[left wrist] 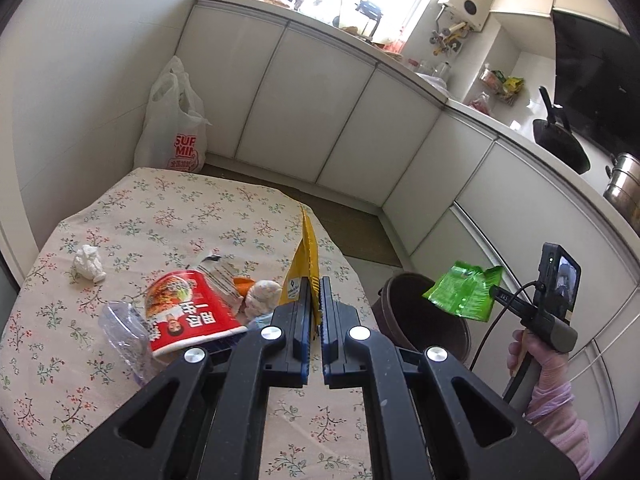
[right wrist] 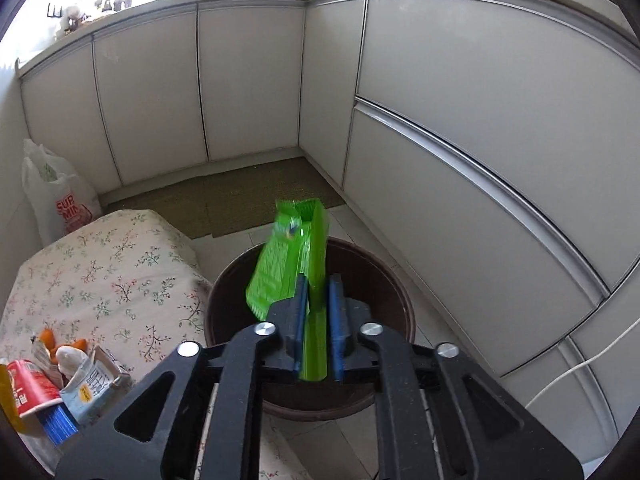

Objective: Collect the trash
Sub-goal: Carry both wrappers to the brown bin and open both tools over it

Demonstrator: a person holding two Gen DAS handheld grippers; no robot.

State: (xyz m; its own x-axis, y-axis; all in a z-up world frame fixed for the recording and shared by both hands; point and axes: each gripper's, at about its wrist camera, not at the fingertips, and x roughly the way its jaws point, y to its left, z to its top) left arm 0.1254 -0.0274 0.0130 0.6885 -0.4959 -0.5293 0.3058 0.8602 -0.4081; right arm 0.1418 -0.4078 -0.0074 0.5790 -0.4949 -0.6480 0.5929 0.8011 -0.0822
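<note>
Far to the left of our left gripper (left wrist: 316, 300) a crumpled white tissue (left wrist: 89, 263) lies on the flowered tablecloth (left wrist: 180, 216). Nearer on that side a clear plastic wrapper (left wrist: 120, 332) rests against a tipped red noodle cup (left wrist: 192, 312), with a small white wad (left wrist: 262, 296) just beside the left finger. The left gripper itself is clenched on a yellow packet (left wrist: 306, 256), which stands up on edge between its pads above the table.

To the right of that gripper, off the table's edge, a dark brown bin (left wrist: 424, 320) stands on the floor. Our right gripper (right wrist: 318, 300) is over the bin's mouth with a green wrapper (right wrist: 288, 256) between its fingers; the jaws stand parted, the wrapper lies against the left pad and a gap shows at the right one, so we read the grip as released. The wrapper slants up and forward from the fingertips, above the bin (right wrist: 360, 264). Our right hand (left wrist: 532, 364), in a pink glove, holds the handle.
</note>
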